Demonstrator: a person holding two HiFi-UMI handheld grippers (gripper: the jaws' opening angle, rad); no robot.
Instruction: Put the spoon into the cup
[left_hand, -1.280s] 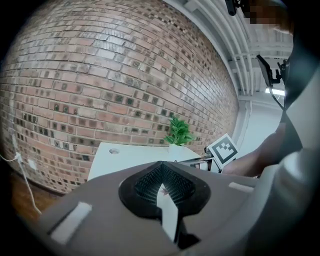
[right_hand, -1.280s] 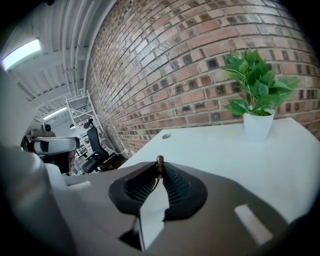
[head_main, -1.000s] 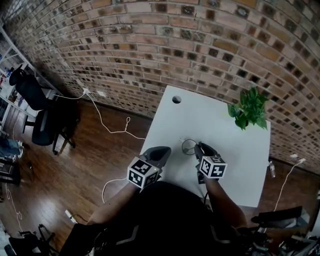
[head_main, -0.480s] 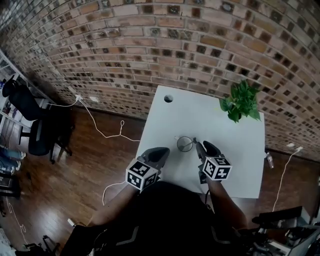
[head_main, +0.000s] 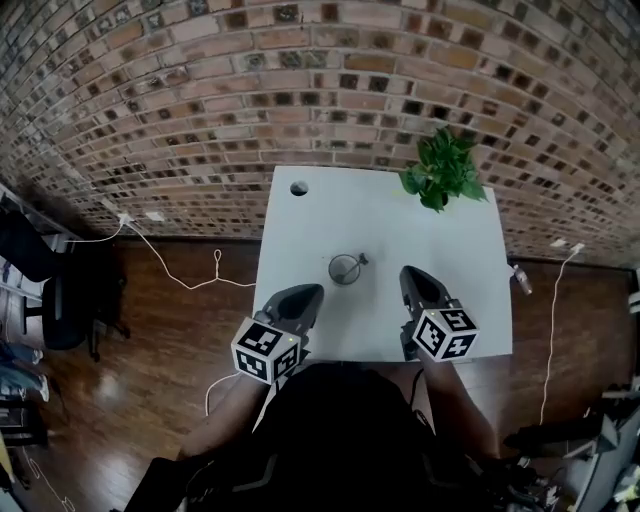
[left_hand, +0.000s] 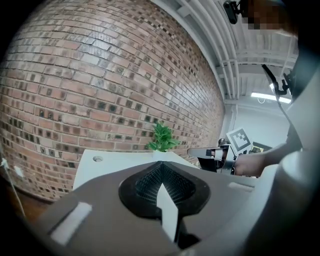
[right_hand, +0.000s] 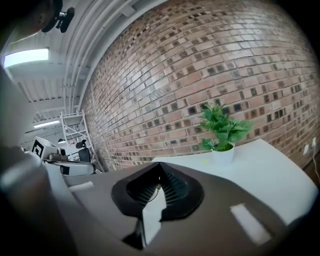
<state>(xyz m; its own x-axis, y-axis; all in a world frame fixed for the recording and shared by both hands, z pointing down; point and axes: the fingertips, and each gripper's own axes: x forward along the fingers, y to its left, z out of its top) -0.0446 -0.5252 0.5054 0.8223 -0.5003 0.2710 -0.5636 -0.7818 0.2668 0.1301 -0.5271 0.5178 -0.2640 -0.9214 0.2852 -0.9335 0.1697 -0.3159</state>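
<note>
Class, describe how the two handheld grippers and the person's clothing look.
The left gripper and right gripper are dark grey, rounded shells tapering forward. Each carries a cube with black-and-white square markers. The person wears a black top.

White table (head_main: 470, 270) against brick wall (head_main: 200, 100); potted green plant (head_main: 440, 168) at far right corner, round hole (head_main: 298, 188) near far left corner. Dark wooden floor (head_main: 160, 340) around; white cable (head_main: 216, 262) trails left of table; black office chair (head_main: 50, 300) further left
</note>
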